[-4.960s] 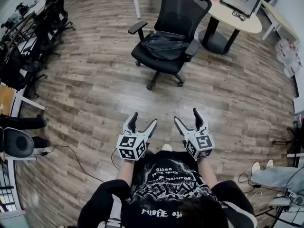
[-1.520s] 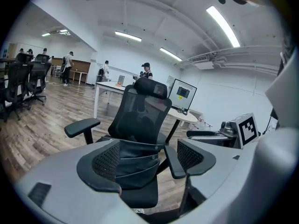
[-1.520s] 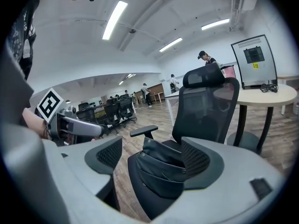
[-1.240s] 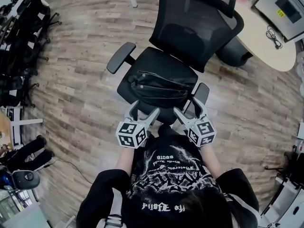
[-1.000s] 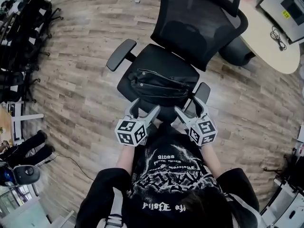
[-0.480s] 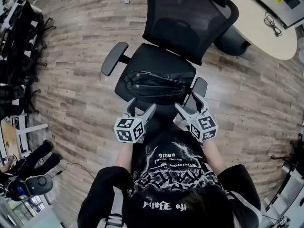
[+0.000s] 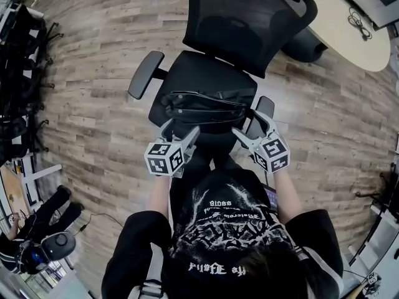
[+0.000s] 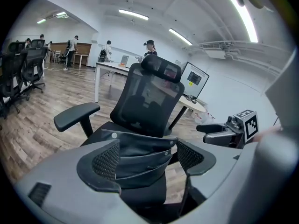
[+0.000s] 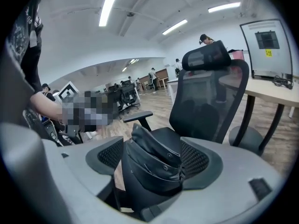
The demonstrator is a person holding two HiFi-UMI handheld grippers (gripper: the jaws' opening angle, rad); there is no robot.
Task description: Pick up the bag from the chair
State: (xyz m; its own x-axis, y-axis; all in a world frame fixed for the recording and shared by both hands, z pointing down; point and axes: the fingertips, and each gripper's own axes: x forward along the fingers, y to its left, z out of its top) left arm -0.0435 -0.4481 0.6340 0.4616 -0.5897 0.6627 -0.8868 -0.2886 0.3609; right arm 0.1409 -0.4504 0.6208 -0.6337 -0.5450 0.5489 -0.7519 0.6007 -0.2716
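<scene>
A black leather bag (image 7: 202,106) lies flat on the seat of a black mesh office chair (image 7: 240,23). My left gripper (image 7: 181,129) hovers open at the seat's front edge, just short of the bag's near left side. To its right, at the near right corner by the armrest, my right gripper (image 7: 249,124) is also open. In the left gripper view the bag (image 8: 140,155) shows between the open jaws of the left gripper (image 8: 145,161), with the right gripper (image 8: 229,132) off to the side. The right gripper view frames the bag (image 9: 154,164) between its open jaws too.
The chair's left armrest (image 7: 142,73) sticks out toward the wooden floor (image 7: 93,123). A round table (image 7: 349,23) stands behind the chair at upper right. Dark chairs and desks (image 7: 19,73) line the left side. A seated person's legs (image 7: 37,210) show at lower left.
The person has walked up to the chair, which was far off five seconds ago. Both grippers, still open, now reach the seat's front edge by the bag.
</scene>
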